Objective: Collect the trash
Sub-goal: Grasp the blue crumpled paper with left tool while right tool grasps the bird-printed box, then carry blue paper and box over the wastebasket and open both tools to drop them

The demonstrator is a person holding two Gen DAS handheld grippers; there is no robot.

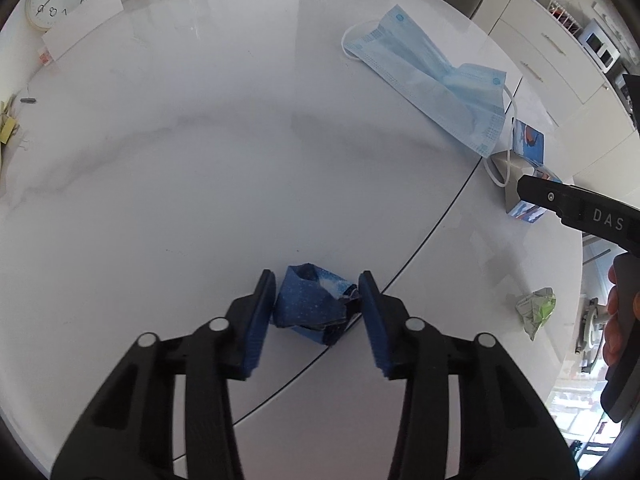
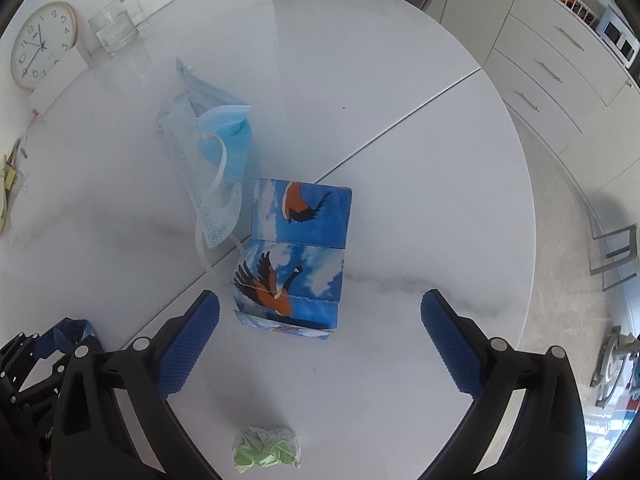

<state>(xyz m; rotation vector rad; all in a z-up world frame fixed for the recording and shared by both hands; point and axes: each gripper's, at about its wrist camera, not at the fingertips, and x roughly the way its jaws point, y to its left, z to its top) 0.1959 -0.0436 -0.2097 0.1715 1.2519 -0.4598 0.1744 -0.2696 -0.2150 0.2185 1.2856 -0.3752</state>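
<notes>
Table: a round white marble-look tabletop point(image 2: 400, 184) with a thin dark seam across it is seen in both views.
Left gripper: the black left gripper with blue ribbed pads point(image 1: 318, 312) is pointed steeply down at the tabletop.
Left fingers: the pads are set narrow, 1 on each side of a crumpled dark-blue dotted paper wrapper point(image 1: 314, 306); the left pad is touching or almost touching it, and a small gap is seen at the right pad, so a firm grip cannot be told.
Dark-blue wrapper: it lies on the table on the seam, between the left pads.
Right gripper: the black right gripper with blue textured pads point(image 2: 320, 344) is held above the table, pointing steeply down.
Right fingers: the pads are spread wide, with nothing pressed between them.
Carton: a blue cardboard carton printed with clouds and flying birds point(image 2: 296, 256) lies on the table just ahead of the right pads, apart from both.
Green paper: a crumpled ball of white and light-green paper point(image 2: 266, 450) lies on the table below the right pads, near the table edge.
Mask: a light-blue pleated face mask with white ear loops point(image 2: 212, 152) lies beside the carton, 1 loop reaching the carton's corner.
Background: a round white wall clock with a gold rim point(image 2: 40, 46) and a clear glass container point(image 2: 116, 28) are seen at the far edge.
</notes>
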